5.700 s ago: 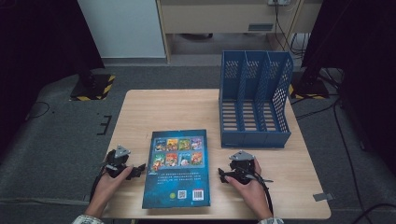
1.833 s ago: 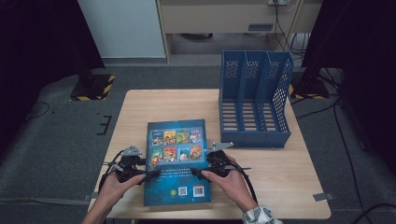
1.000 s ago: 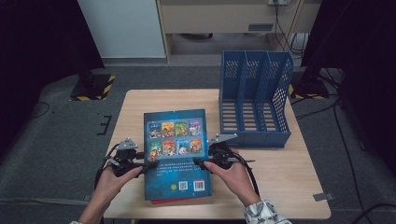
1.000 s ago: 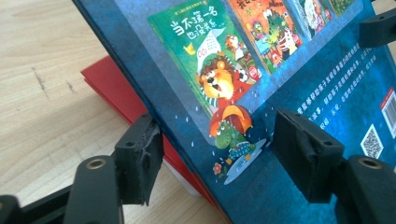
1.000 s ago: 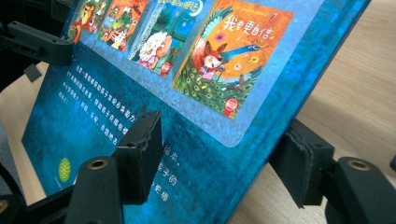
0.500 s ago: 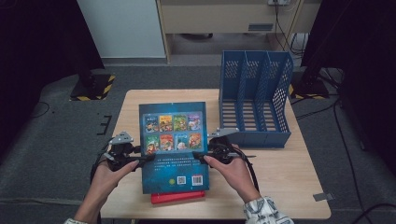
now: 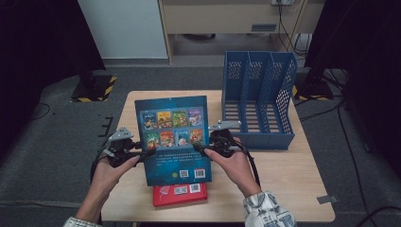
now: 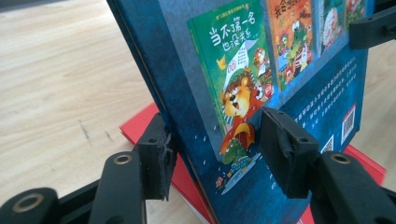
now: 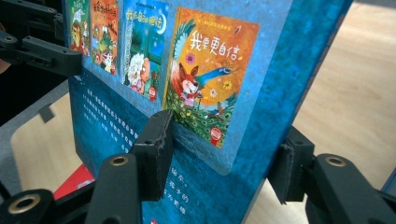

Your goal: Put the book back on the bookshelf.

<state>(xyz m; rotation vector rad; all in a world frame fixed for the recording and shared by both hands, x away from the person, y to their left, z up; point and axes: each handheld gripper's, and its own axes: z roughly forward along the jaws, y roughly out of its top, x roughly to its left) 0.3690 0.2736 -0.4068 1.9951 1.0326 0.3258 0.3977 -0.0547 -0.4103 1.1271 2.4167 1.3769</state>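
We hold the blue book (image 7: 172,139) between us, tilted up off the table (image 7: 293,179) near its front edge, back cover facing us, long axis running from the front edge toward the far edge, top end raised toward the blue file rack (image 7: 257,99) at the far right corner. Our left gripper (image 7: 142,152) clamps its left edge and our right gripper (image 7: 201,148) its right edge, both jaws having just been closing on it. A red book (image 7: 179,194) lies flat beneath, at the front edge
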